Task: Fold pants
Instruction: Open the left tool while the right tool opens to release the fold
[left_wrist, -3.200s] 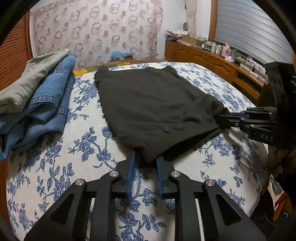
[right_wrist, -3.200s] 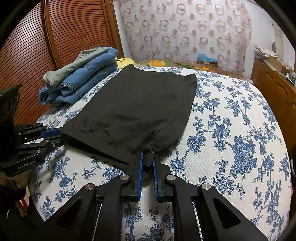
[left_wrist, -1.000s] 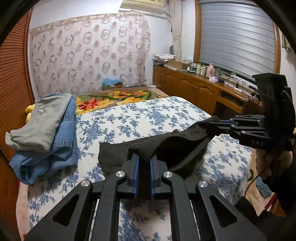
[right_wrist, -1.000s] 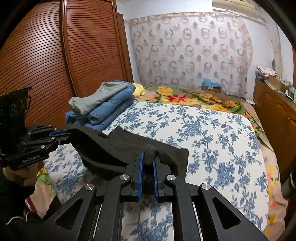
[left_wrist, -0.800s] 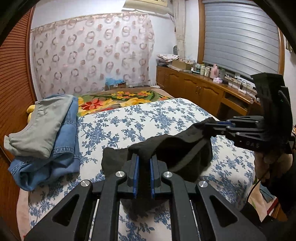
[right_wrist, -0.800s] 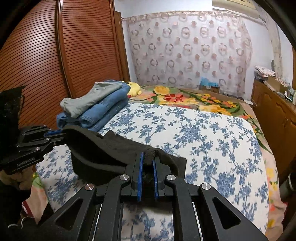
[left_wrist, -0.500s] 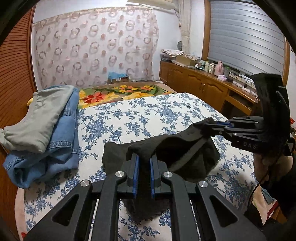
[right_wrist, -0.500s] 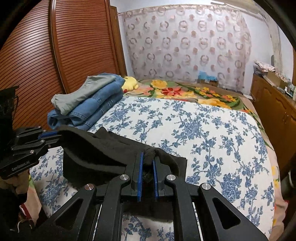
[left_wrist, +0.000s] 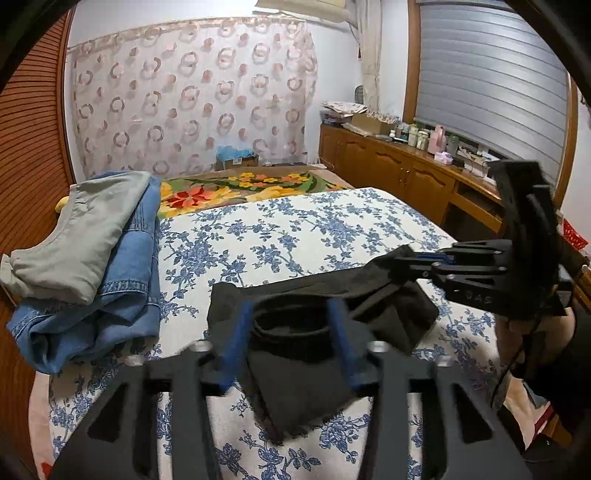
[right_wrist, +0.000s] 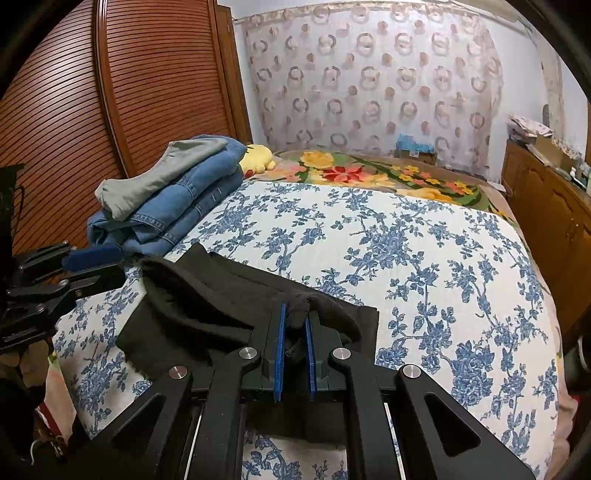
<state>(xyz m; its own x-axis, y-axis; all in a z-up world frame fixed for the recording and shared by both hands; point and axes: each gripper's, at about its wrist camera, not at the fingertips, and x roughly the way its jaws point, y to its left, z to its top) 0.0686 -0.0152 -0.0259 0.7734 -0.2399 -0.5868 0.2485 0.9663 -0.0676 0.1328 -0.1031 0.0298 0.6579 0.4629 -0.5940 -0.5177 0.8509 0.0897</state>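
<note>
The black pants (left_wrist: 295, 354) lie folded in a bunched heap on the near part of the flowered bed (left_wrist: 295, 236); they also show in the right wrist view (right_wrist: 207, 314). My left gripper (left_wrist: 290, 339) is open, its blue pads wide apart over the cloth, holding nothing. It shows at the left of the right wrist view (right_wrist: 94, 264), open beside the pants' corner. My right gripper (right_wrist: 294, 325) is shut on a bunched edge of the pants. In the left wrist view the right gripper (left_wrist: 413, 260) holds the pants' right corner lifted.
A stack of folded blue jeans (left_wrist: 110, 288) with a grey garment (left_wrist: 81, 236) on top lies at the bed's left side, next to a wooden slatted wardrobe (right_wrist: 110, 92). A wooden cabinet with bottles (left_wrist: 406, 173) runs along the right. A yellow plush toy (right_wrist: 258, 157) lies behind the stack.
My left gripper has opened and let go of the pants, which dropped onto the bed. Earlier both grippers carried the pants' end over toward the near side. The right gripper stays shut on the cloth.
</note>
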